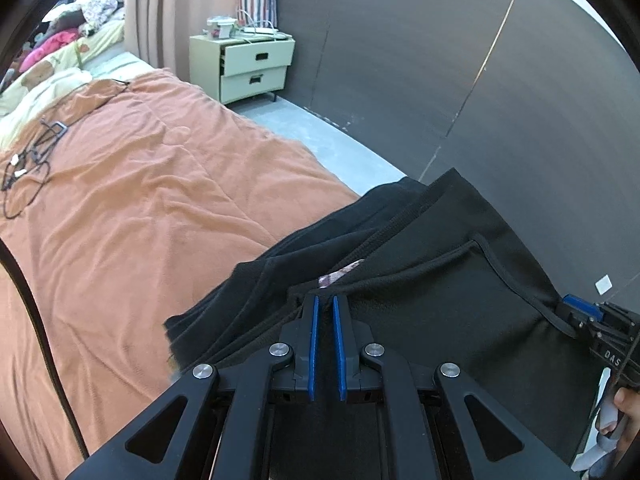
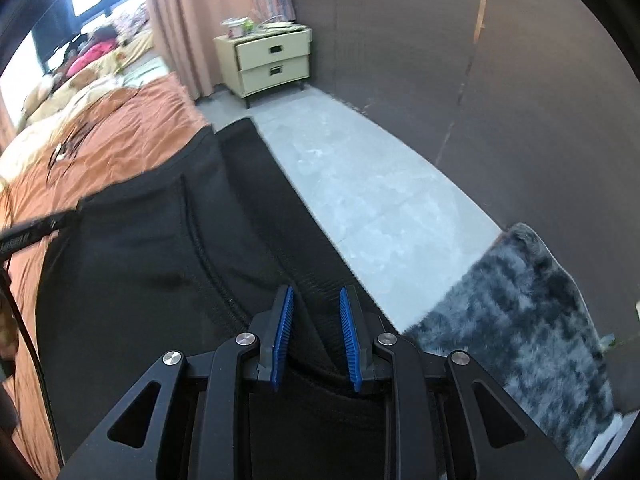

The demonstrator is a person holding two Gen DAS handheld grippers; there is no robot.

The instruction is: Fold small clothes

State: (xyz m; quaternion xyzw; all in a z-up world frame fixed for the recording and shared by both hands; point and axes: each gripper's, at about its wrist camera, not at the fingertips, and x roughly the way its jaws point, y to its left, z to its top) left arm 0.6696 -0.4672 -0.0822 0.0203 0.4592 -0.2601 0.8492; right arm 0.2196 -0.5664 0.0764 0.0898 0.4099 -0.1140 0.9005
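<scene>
The left gripper (image 1: 324, 300) has its blue pads (image 1: 314, 344) drawn close together, pinching the edge of a black garment (image 1: 440, 280), right where a scrap of patterned label (image 1: 340, 274) peeks out of the dark cloth. Over at the right edge of that same view, the right gripper (image 1: 580, 314) bites the garment's far edge, a fingertip (image 1: 626, 406) of the person's hand showing just below it.

From the right wrist, the right gripper (image 2: 316, 308) stands a little wider, its ribbed blue pads (image 2: 282, 336) clamped on a thick fold of the black garment (image 2: 160, 260), which runs up between them. The cloth stretches between the two tools, lifted and spread, with a stitched pocket seam (image 1: 460, 256) curving across it.

Beneath and to the left lies the bed, covered in a rumpled orange blanket (image 1: 140, 220), with a tangle of black cable (image 1: 28, 168) resting on it farther up. Beyond the bed stand a cream bedside cabinet (image 1: 248, 64) with two drawers, a striped bag (image 1: 258, 4) on top, and pink curtains (image 1: 160, 8). To the right, grey floor (image 2: 360, 184), a fluffy grey rug (image 2: 520, 312) and a dark wall (image 1: 480, 60).
</scene>
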